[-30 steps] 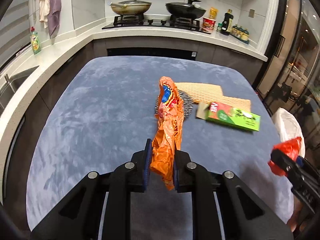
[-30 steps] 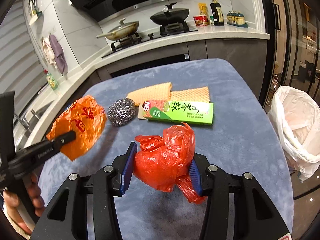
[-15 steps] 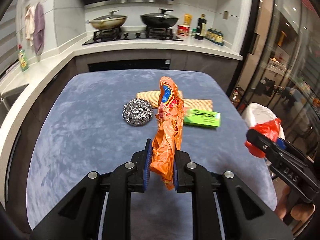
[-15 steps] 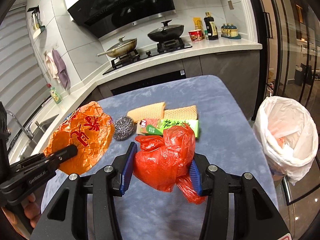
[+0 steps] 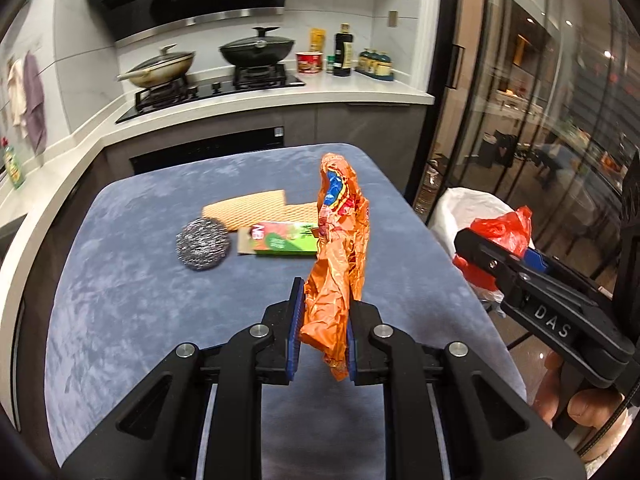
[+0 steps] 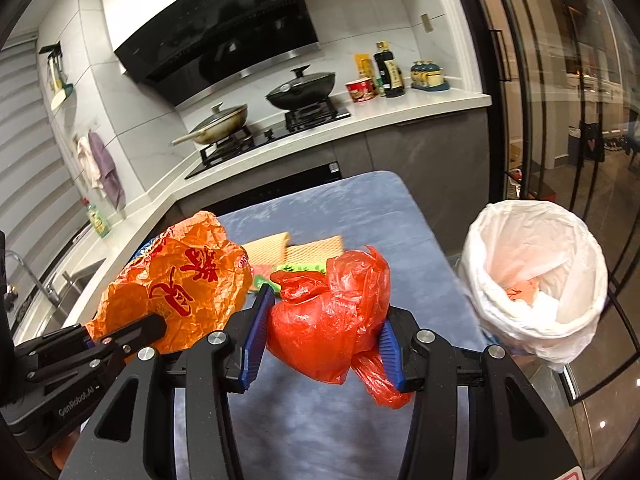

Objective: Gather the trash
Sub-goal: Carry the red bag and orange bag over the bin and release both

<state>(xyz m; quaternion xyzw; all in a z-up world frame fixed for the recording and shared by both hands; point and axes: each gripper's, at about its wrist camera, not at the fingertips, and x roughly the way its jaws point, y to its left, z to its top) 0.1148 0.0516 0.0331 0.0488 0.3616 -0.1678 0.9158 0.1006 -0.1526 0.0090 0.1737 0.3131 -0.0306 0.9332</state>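
Observation:
My left gripper (image 5: 320, 332) is shut on a crumpled orange snack wrapper (image 5: 340, 256) and holds it upright above the blue table (image 5: 120, 300). The wrapper also shows in the right wrist view (image 6: 180, 280). My right gripper (image 6: 322, 340) is shut on a crumpled red plastic bag (image 6: 332, 316), held above the table's right side. The red bag shows in the left wrist view (image 5: 504, 232) in front of the bin. A bin lined with a white bag (image 6: 536, 272) stands on the floor right of the table, with some trash inside.
On the table lie a steel wool scourer (image 5: 203, 243), a green box (image 5: 280, 240) and two tan waffle cloths (image 5: 248, 208). Behind is a kitchen counter with a stove and pans (image 5: 208, 80). Glass doors (image 5: 540, 120) stand at the right.
Both grippers have risen and swung right with their loads. The bin has come nearer and fuller into the right wrist view; the red bag now sits in front of it.

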